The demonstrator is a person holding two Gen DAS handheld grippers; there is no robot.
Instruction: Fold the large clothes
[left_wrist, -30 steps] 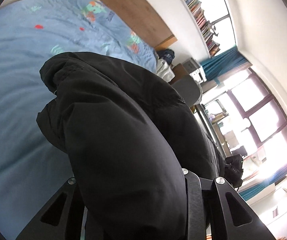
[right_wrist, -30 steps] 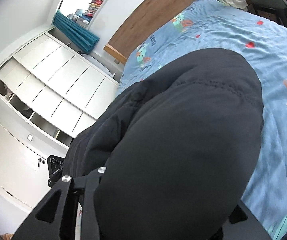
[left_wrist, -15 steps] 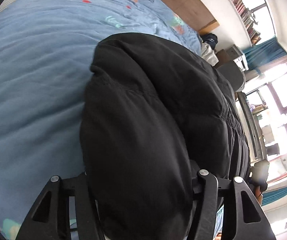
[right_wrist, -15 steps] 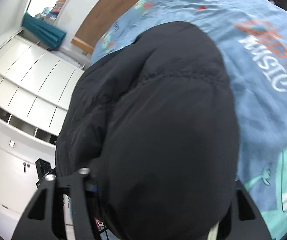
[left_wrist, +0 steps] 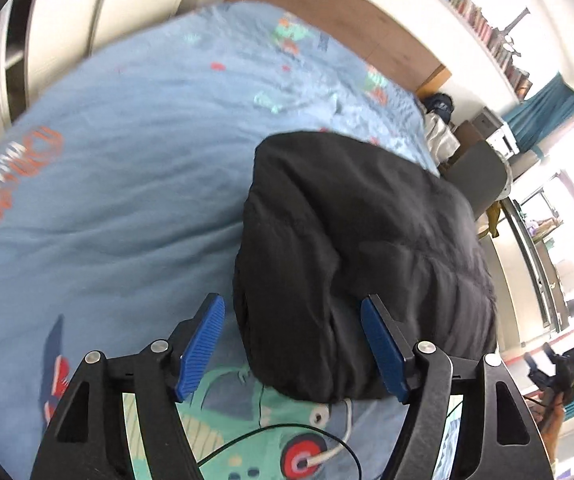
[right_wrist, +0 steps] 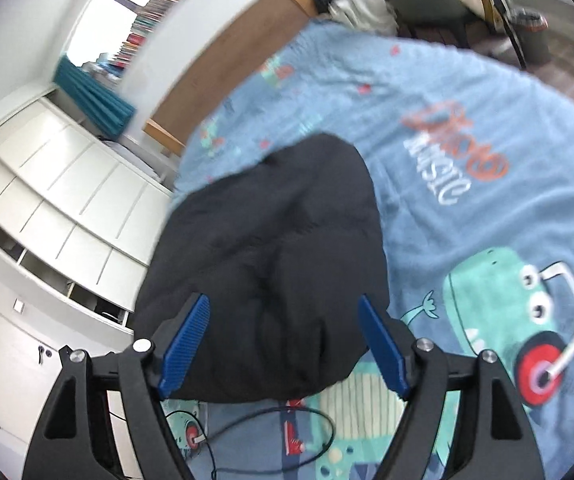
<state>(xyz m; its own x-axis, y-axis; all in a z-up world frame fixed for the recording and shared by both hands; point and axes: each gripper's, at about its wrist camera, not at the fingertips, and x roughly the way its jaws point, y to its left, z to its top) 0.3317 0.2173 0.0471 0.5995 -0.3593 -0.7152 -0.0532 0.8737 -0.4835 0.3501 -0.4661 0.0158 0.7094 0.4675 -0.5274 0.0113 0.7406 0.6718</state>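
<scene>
A black puffy jacket (left_wrist: 359,256) lies folded in a bundle on the blue printed bedcover (left_wrist: 119,184). My left gripper (left_wrist: 293,344) is open, its blue pads (left_wrist: 201,344) just short of the bundle's near edge, and holds nothing. In the right wrist view the same jacket (right_wrist: 275,268) lies on the bedcover (right_wrist: 487,240). My right gripper (right_wrist: 283,344) is open and empty, its blue pads (right_wrist: 185,344) just short of the bundle's near end.
A wooden headboard (left_wrist: 351,20) and a bookshelf (left_wrist: 479,20) stand beyond the bed. White cabinets (right_wrist: 47,208) line one side. A grey chair (left_wrist: 479,176) and desk stand by the window. A thin black cable (right_wrist: 271,440) crosses under the grippers.
Both grippers opened and let go of the jacket, then drew back. The jacket, earlier held up filling both views, now rests on the bed.
</scene>
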